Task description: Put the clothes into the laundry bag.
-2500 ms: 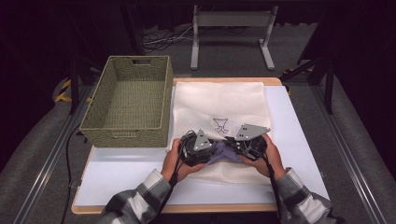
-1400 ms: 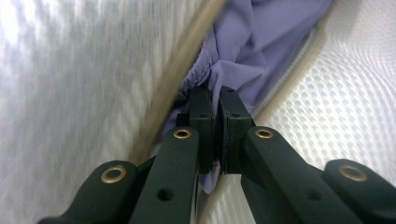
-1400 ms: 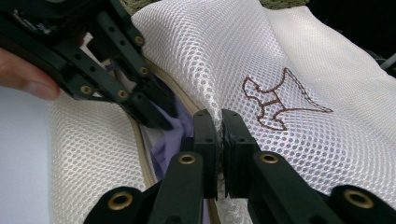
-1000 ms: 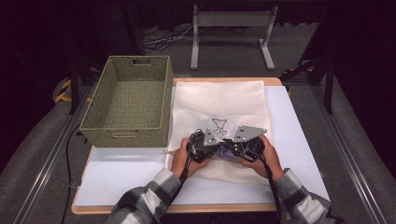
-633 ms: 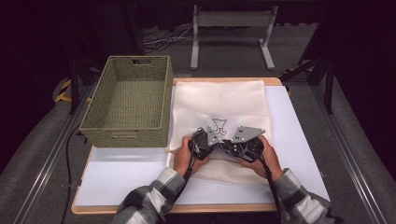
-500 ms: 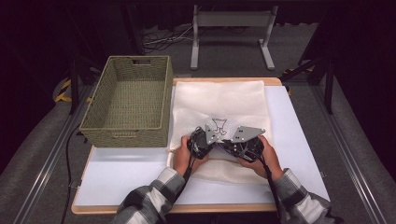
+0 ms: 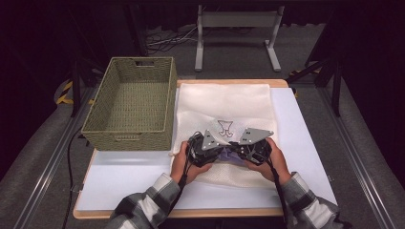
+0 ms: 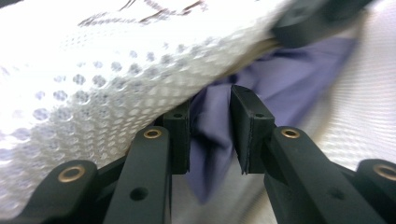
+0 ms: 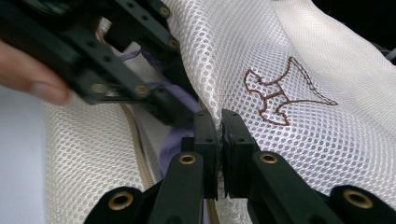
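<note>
On the table (image 7: pixel 133 179), in the high view, I see a white mesh laundry bag (image 7: pixel 224 102) lying flat, with a green woven basket (image 7: pixel 131 107) just beside it at 9 o'clock. My two hands meet at the near part of the bag, at 6 o'clock from its brown embroidered mark (image 7: pixel 224 128). The left gripper (image 7: pixel 206 149) and the right gripper (image 7: pixel 241 149) are close together there, with a purple cloth (image 7: pixel 228 155) between them.

In the left gripper view, my jaws have just been opening. They stand at a narrow gap, and a fold of the purple cloth (image 8: pixel 212 140) hangs between the pads (image 8: pixel 250 135) without being pressed. The mesh of the bag (image 8: pixel 116 84) lies over it from 10 o'clock.

In the right gripper view, my jaws are pressed together on the edge of the mesh bag (image 9: pixel 243 60), holding it up. The embroidered mark (image 9: pixel 280 93) is at 2 o'clock from the pads (image 9: pixel 236 140). The left gripper (image 9: pixel 180 109) comes in from 10 o'clock, and the purple cloth (image 9: pixel 170 144) shows under it, inside the opening of the bag.
</note>
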